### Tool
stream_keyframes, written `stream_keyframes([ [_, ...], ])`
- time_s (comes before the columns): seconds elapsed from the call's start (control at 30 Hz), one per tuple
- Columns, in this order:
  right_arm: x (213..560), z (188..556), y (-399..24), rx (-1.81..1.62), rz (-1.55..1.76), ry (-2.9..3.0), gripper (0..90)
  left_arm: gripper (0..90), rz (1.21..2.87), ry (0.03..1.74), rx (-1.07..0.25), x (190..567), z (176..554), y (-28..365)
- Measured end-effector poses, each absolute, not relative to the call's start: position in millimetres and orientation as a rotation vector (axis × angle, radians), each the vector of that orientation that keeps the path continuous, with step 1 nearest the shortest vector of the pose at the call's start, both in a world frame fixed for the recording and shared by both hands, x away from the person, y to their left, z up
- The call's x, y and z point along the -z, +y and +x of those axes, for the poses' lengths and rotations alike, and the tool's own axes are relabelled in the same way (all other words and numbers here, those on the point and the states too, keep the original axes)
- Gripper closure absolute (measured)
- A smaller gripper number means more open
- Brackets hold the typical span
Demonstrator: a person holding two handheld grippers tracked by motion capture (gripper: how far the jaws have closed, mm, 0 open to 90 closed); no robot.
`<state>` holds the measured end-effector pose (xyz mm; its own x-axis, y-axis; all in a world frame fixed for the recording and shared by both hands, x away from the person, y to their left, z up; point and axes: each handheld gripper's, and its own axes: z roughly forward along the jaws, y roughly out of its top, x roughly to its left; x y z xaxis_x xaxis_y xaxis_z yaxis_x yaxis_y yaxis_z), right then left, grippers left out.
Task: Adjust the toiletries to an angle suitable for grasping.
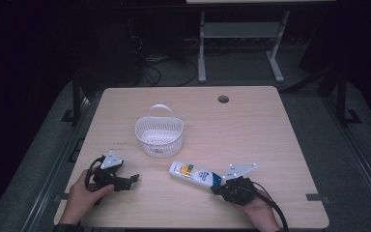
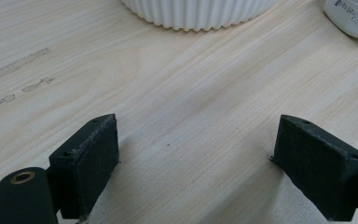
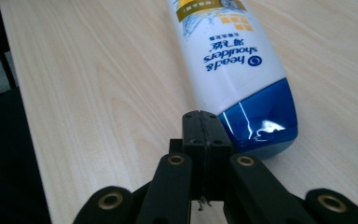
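A white shampoo bottle (image 1: 194,174) with a blue cap and a yellow label lies on its side on the wooden table (image 1: 251,130), cap toward the person. The bottle (image 3: 233,60) runs away from my right gripper (image 3: 205,122), whose pads are pressed together with nothing between them, right beside the blue cap. From above, the right gripper (image 1: 217,189) sits at the bottle's cap end. My left gripper (image 1: 134,179) rests low over the table at the front left, its jaws wide apart over bare wood (image 2: 196,154). A white ribbed basket (image 1: 159,133) with a handle stands behind both.
The basket's base (image 2: 200,14) and the bottle's end (image 2: 354,18) edge the top of the left gripper view. A round cable hole (image 1: 223,99) lies near the table's far edge. Beyond the table stand a white desk frame (image 1: 241,43) and cables on a dark floor.
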<state>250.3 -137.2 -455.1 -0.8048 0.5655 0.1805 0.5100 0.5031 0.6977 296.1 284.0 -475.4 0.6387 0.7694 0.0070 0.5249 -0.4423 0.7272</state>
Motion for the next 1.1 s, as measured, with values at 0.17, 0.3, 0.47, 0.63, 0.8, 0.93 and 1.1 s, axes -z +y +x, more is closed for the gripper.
stream_keyframes([
  [0.17, 455.0, 258.5, -141.9, -1.198, 0.974, 2.643, 89.5, 13.1, 2.152, 1.002, -0.443, 475.2, 296.1, 284.2],
  [0.3, 454.5, 266.3, -144.1, -1.205, 0.989, 2.625, 89.5, 13.1, 2.151, 1.002, -0.442, 475.2, 296.1, 284.2],
  [0.47, 453.9, 273.5, -143.9, -1.213, 0.997, 2.613, 89.5, 13.1, 2.152, 1.002, -0.442, 475.2, 296.1, 284.2],
  [0.63, 453.5, 279.0, -144.0, -1.211, 1.002, 2.602, 89.5, 13.1, 2.147, 1.005, -0.442, 475.4, 296.0, 283.9],
  [0.8, 453.1, 285.8, -145.2, -1.207, 1.02, 2.581, 89.5, 13.1, 2.147, 1.005, -0.442, 475.4, 296.0, 283.9],
  [0.93, 453.0, 291.4, -146.3, -1.2, 1.034, 2.562, 89.5, 13.1, 2.147, 1.004, -0.442, 475.4, 296.1, 283.9],
  [1.1, 454.3, 298.1, -147.2, -1.19, 1.053, 2.544, 89.5, 13.1, 2.147, 1.004, -0.442, 475.4, 296.1, 283.9],
])
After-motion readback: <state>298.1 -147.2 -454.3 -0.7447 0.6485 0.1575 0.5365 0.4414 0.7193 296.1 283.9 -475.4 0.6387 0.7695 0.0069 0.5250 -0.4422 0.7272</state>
